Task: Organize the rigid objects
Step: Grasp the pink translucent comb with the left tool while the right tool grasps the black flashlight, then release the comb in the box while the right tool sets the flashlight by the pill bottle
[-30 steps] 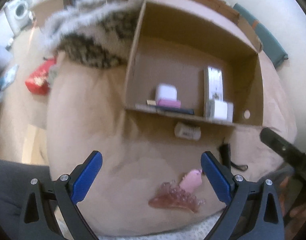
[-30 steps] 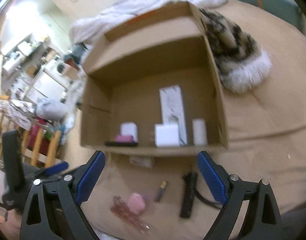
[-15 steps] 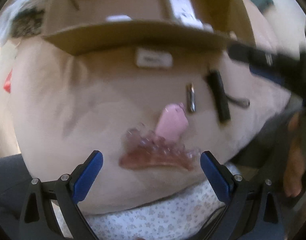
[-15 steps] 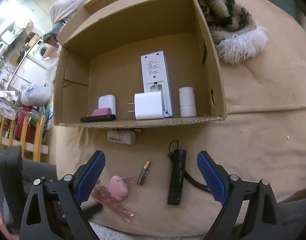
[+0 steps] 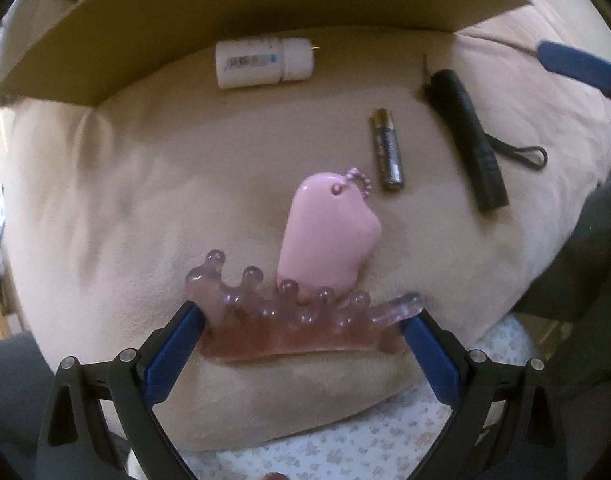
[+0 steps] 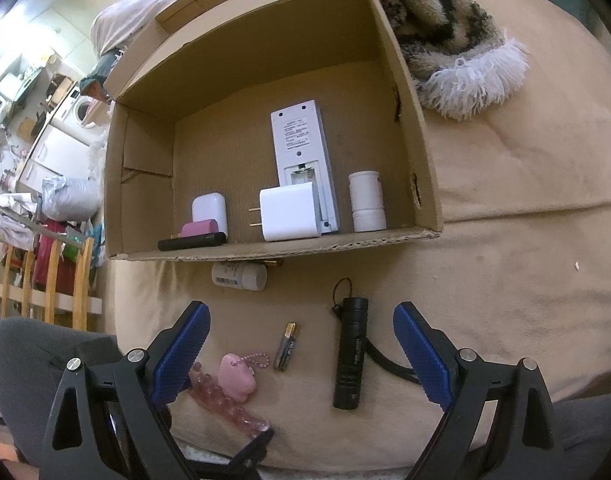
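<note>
Since a second back, the left tongs (image 5: 303, 334) had dropped right down from a view of the whole box to the comb (image 5: 297, 316), spread wide with a blue pad sitting at each end of it. No squeeze yet as far as I could tell, so nothing was held. That see-through pink comb lay flat on the bed (image 5: 125, 184) near its front edge, and the pink charm (image 5: 329, 232) with the bead chain sat just behind it, touching or overlapping the teeth.

The right tongs (image 6: 301, 354) hovered higher, also spread and empty, roughly over the battery (image 6: 286, 346) and flashlight (image 6: 351, 354).

Further out a white bottle (image 5: 263, 63) lay on its side right at the box (image 6: 241, 64) lip. Inside the box were a remote, a charger, a white tub and a few small bits.

My read: step in hand was the comb pickup. Next move needs the pads to pinch it end to end without snagging the charm, then lift it into the box.

Writing-wise, the bottle had a barcode label and the remote had print on its back, both too small to read.
</note>
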Demonstrator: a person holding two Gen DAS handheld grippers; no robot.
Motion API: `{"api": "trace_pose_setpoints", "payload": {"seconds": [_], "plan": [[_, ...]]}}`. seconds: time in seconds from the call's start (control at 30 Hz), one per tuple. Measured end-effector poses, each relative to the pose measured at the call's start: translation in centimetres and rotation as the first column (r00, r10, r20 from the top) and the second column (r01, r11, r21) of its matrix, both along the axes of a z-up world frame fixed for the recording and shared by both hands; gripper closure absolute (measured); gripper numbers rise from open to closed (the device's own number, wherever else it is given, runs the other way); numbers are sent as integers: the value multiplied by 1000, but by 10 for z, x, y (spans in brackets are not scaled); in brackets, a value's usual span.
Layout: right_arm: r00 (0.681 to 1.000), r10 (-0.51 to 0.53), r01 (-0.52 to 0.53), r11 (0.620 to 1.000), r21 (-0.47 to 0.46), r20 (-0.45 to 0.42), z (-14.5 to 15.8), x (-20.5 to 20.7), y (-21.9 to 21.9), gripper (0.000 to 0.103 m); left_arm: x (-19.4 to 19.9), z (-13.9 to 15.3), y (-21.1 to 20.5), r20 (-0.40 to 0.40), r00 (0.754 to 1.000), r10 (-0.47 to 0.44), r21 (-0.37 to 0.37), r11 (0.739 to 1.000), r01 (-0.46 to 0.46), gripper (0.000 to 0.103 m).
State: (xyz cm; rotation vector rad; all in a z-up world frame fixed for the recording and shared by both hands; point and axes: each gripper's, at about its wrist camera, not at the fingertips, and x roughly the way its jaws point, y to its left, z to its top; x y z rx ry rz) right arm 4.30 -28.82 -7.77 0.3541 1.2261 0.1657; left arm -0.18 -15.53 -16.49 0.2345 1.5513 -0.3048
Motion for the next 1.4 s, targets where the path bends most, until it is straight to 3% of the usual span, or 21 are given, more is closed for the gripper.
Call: {"api": "trace_pose_setpoints", "payload": {"seconds": [0.07, 0.2, 0.37, 0.4, 0.47, 0.5, 0.63, 0.83, 0.93, 0.97, 1.0, 1.4], "plan": [[1000, -15, 15, 1000, 6, -8, -2, 1, -4, 4, 3, 1, 1, 0, 1000, -3, 4, 1000, 3, 12], [998, -50, 51, 998, 24, -42, -7, 4, -12, 4, 7, 2, 10, -3, 1000, 26, -30, 999, -26, 12], [989, -56, 67, 995, 79, -133, -24, 8, -18, 5, 19, 15, 38, 17, 990, 141, -77, 987, -139, 12], [988, -56, 70, 993, 96, -143, -27, 8, -19, 10, 23, 18, 44, 25, 985, 169, -82, 983, -167, 12], [984, -58, 76, 992, 99, -165, -33, 8, -21, 43, 26, 24, 58, 43, 974, 220, -82, 973, -216, 12], [983, -58, 76, 993, 94, -177, -35, 8, -21, 52, 29, 26, 65, 52, 967, 248, -82, 967, -243, 12], [977, -33, 36, 999, 7, -210, -45, 11, -10, 52, 34, 32, 81, 82, 946, 315, -81, 948, -309, 12], [956, 54, -97, 986, -138, -288, -78, 20, 18, 52, 45, 33, 85, 86, 942, 323, -85, 945, -317, 12], [956, 94, -161, 960, -230, -278, -83, 21, 34, 60, 49, 34, 87, 94, 943, 320, -74, 947, -314, 12], [961, 98, -167, 951, -259, -260, -81, 21, 37, 80, 48, 35, 83, 91, 942, 322, -74, 946, -316, 12], [962, 108, -176, 947, -269, -250, -79, 21, 40, 82, 49, 34, 82, 89, 942, 325, -74, 945, -319, 12], [983, 84, -119, 970, -210, -164, -50, 14, 32, 83, 45, 42, 100, 115, 929, 353, -53, 936, -349, 12]]}}
